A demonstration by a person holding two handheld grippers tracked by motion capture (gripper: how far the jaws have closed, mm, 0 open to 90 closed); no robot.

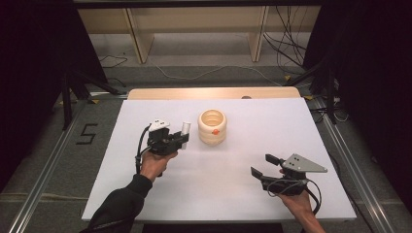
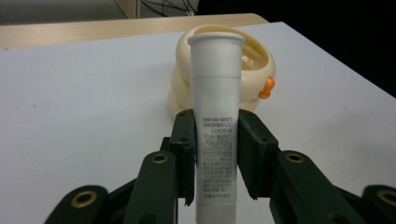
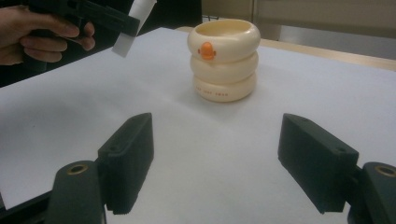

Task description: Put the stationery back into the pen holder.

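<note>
Since the white tube (image 2: 216, 126) is pinched only along its lower half by the left gripper (image 2: 215, 158), it could be tilted or knocked against the rim of the cream ringed cup (image 2: 254, 70) if lowered off-centre. The tube stands upright between the jaws, the cup just beyond their tips. The right gripper (image 3: 217, 163) is held spread wide, nothing between its jaws, the cup well ahead of them.
</note>
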